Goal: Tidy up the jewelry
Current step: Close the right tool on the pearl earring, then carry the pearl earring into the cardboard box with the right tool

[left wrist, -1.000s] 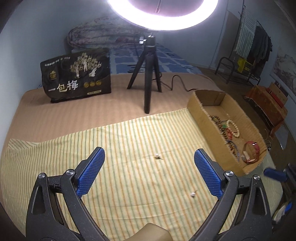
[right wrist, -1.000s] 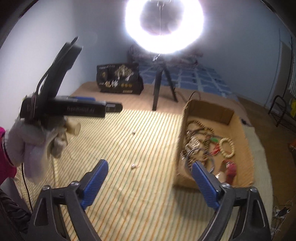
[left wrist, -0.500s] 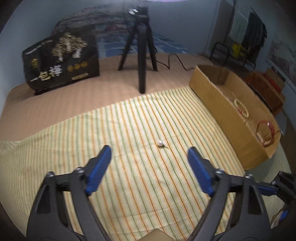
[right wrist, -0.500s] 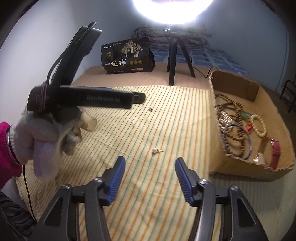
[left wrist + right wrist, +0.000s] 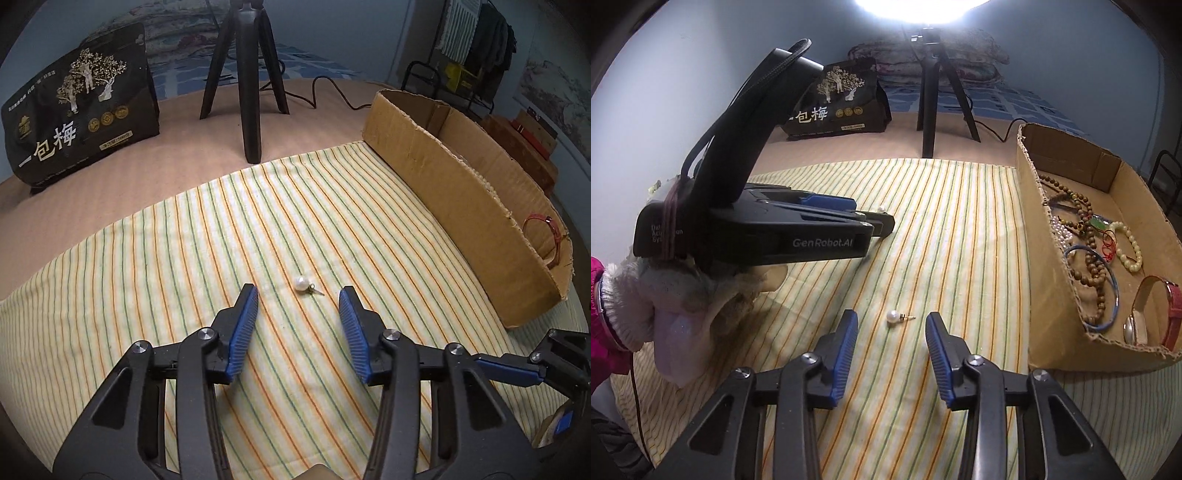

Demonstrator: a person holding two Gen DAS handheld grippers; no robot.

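Closing half-open around tiny pearl earrings on the striped cloth (image 5: 147,277), left gripper (image 5: 298,295) on one earring (image 5: 302,284), right gripper (image 5: 891,322) on another (image 5: 894,316), nothing gripped yet; light, hard, likely slippery; best pinched across the pearl.

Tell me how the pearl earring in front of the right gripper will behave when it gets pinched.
The pearl earring is a round bead on a thin post, so it will likely roll or pivot if nudged. Its glossy surface may slip between the closing right gripper pads. It looks tiny and light; the soft striped cloth may let it sink slightly.
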